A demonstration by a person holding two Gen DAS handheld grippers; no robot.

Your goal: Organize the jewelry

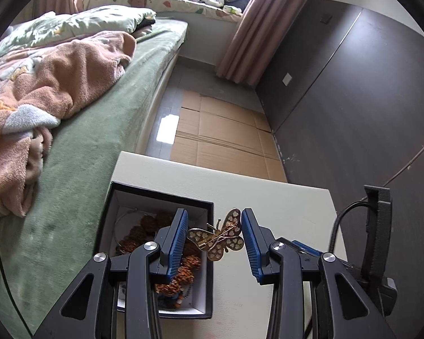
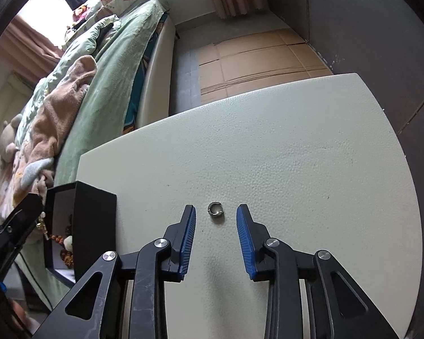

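No legible text, labels or numbers.

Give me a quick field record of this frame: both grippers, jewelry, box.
left gripper: fingers spread, butterfly brooch between the pads, over the box edge; contact unclear
right gripper: open, fingers either side of the ring, not touching
ring: lies on the white table
box: black, open, beaded jewelry inside

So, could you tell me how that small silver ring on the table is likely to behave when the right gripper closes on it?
The ring looks like smooth metal, so it may slip between the right gripper pads. It lies flat and low on the table, so the fingers could skid over it. It seems stiff and light, so it will probably scoot if nudged.
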